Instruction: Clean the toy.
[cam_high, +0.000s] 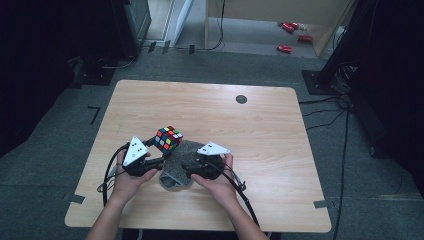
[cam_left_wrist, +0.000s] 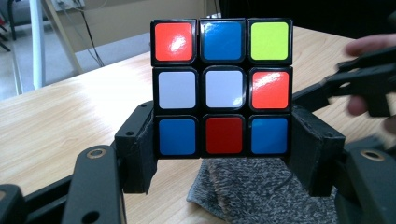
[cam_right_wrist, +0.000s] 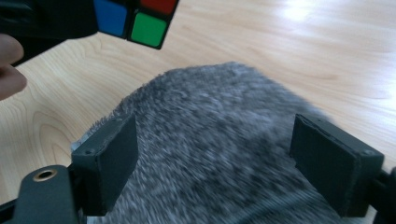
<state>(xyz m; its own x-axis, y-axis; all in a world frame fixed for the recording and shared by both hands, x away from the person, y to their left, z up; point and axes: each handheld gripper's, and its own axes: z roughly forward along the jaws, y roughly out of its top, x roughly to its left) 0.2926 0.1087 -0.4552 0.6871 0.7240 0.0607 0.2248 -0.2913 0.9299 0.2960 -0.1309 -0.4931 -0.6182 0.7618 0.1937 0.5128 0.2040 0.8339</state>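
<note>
Grey cloth (cam_right_wrist: 219, 154) between spread right gripper (cam_right_wrist: 231, 163) fingers.

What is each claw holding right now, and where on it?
The left claw clamps the puzzle cube by its bottom layer, on two opposite sides. The right claw is open over the grey cloth, holding nothing.

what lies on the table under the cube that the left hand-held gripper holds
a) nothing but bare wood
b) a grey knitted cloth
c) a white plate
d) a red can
b: in the left gripper view a grey knitted cloth lies below the cube clamped in the left hand-held gripper.
</note>
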